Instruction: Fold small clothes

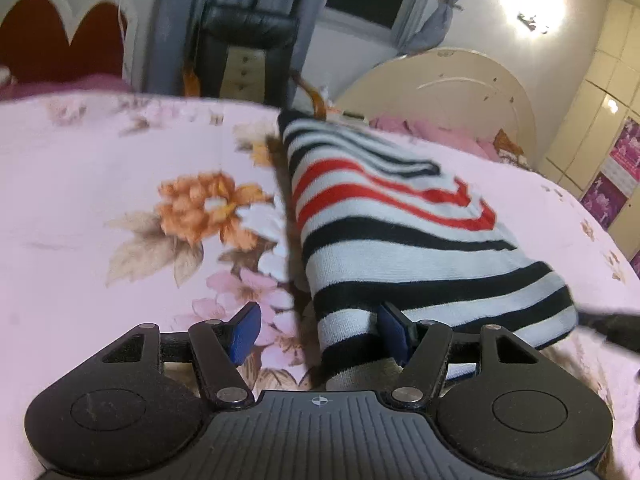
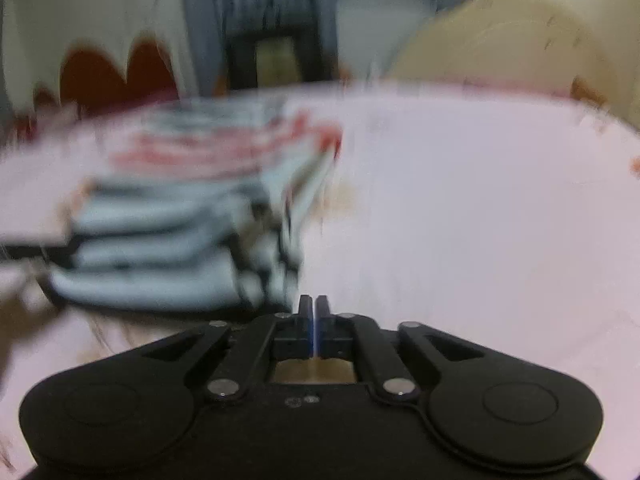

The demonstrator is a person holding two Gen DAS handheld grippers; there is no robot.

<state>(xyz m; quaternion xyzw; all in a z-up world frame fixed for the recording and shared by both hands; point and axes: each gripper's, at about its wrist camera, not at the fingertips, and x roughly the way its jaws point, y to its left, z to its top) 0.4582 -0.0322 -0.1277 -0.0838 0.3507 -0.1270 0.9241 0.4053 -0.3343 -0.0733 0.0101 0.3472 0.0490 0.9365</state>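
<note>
A small striped garment (image 1: pixel 400 232), white with black and red stripes, lies folded on the pink floral bedspread (image 1: pixel 120 208). My left gripper (image 1: pixel 320 330) is open, its blue pads apart; the near corner of the garment lies between the jaws, against the right pad (image 1: pixel 394 332). In the blurred right wrist view the garment (image 2: pixel 180 232) lies to the left of my right gripper (image 2: pixel 314 308), which is shut with nothing between its fingers, just off the garment's near right corner.
A cream rounded headboard (image 1: pixel 452 92) stands behind the bed. A black chair (image 1: pixel 248 40) and grey curtains are at the back. Pink bedding (image 1: pixel 436 132) is piled at the far edge. A dark object (image 1: pixel 616 328) pokes in at the right.
</note>
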